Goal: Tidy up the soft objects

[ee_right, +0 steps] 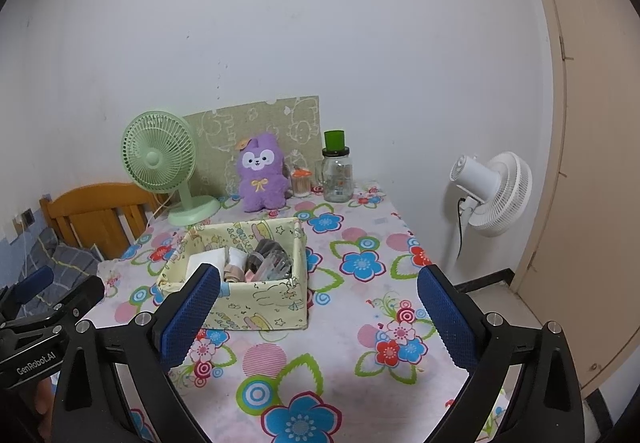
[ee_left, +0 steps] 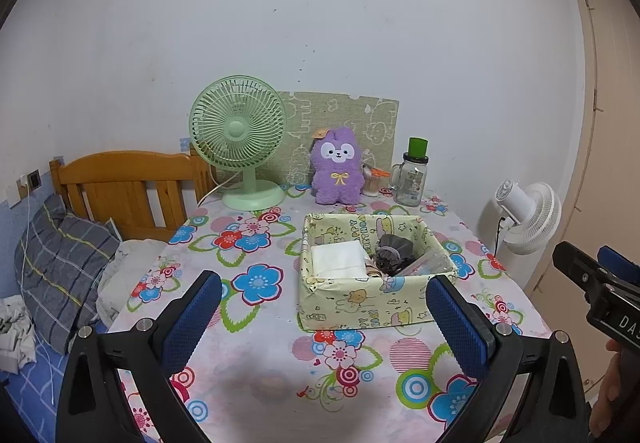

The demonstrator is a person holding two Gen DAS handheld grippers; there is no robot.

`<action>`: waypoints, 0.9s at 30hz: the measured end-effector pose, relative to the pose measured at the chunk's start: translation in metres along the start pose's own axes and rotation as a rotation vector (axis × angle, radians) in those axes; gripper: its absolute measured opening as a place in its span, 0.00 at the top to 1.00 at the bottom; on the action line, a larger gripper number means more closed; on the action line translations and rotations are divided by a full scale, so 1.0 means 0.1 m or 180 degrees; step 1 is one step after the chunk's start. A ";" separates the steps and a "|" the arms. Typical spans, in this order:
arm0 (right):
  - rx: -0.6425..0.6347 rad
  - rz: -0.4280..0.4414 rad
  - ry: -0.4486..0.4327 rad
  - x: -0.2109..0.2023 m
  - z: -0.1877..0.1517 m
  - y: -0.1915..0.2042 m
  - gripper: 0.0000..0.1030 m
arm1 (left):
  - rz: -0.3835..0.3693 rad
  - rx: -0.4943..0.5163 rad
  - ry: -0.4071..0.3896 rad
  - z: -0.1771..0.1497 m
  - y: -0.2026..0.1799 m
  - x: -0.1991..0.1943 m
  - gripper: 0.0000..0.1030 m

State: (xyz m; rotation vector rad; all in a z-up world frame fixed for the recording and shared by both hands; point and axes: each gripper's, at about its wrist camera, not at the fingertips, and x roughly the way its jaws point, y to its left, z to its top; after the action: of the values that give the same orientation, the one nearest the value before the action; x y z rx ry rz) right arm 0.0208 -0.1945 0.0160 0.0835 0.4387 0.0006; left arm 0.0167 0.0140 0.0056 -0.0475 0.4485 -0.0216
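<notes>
A purple plush bunny (ee_left: 340,167) (ee_right: 262,173) sits upright at the back of the flowered table, against a green patterned board. In front of it stands a pale yellow cartoon-print box (ee_left: 360,303) (ee_right: 256,307) holding a folded white cloth (ee_left: 340,259), a dark grey soft item (ee_left: 394,251) and small odds and ends. My left gripper (ee_left: 324,323) hangs open over the near tabletop, just short of the box, with nothing between its blue pads. To its right, my right gripper (ee_right: 318,317) is open too and holds nothing, the box off its left finger.
A green desk fan (ee_left: 238,139) stands back left and a glass jar with a green lid (ee_left: 412,179) back right, a small orange-lidded cup beside it. A white floor fan (ee_right: 496,191) is past the table's right edge. On the left lies a bed with a wooden headboard (ee_left: 120,187) and a plaid pillow (ee_left: 60,263).
</notes>
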 end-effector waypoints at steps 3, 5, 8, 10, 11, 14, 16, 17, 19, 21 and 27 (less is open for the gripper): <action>0.0005 0.0031 -0.0010 -0.01 0.00 0.00 0.03 | -0.0017 -0.0017 -0.0021 0.01 -0.01 -0.02 0.00; 0.0007 0.0032 -0.0013 -0.02 0.01 -0.01 0.03 | -0.0048 -0.0048 -0.0033 0.01 0.01 -0.04 0.00; 0.0024 0.0040 -0.0017 -0.02 0.01 -0.02 0.03 | -0.0037 -0.0050 -0.0023 0.02 0.02 -0.03 0.00; 0.0022 0.0040 -0.0021 -0.02 0.02 -0.01 0.02 | -0.0035 -0.0051 -0.0014 0.02 0.02 -0.02 0.00; 0.0023 0.0044 -0.0022 -0.02 0.02 -0.01 0.02 | -0.0033 -0.0051 -0.0011 0.02 0.02 -0.02 0.00; 0.0032 0.0064 -0.0022 -0.03 0.02 0.00 0.02 | -0.0061 -0.0041 -0.0020 0.02 0.01 -0.02 0.00; 0.0026 0.0068 -0.0020 -0.02 0.02 0.01 0.02 | -0.0086 -0.0029 -0.0035 0.02 0.00 -0.03 0.00; 0.0028 0.0071 -0.0019 -0.02 0.02 0.01 0.02 | -0.0091 -0.0023 -0.0038 0.02 0.00 -0.04 0.00; 0.0034 0.0070 -0.0021 -0.02 0.02 0.01 0.02 | -0.0086 -0.0022 -0.0038 0.02 0.00 -0.04 0.00; 0.0031 0.0067 -0.0023 -0.02 0.02 0.01 0.02 | -0.0074 -0.0022 -0.0035 0.02 -0.01 -0.04 0.00; 0.0038 0.0063 -0.0029 -0.02 0.02 0.00 0.02 | -0.0075 -0.0023 -0.0035 0.01 -0.01 -0.04 0.00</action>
State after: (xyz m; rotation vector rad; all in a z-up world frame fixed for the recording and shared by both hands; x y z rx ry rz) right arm 0.0197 -0.1944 0.0186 0.0995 0.4290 0.0170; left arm 0.0136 0.0132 0.0085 -0.0599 0.4369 -0.0430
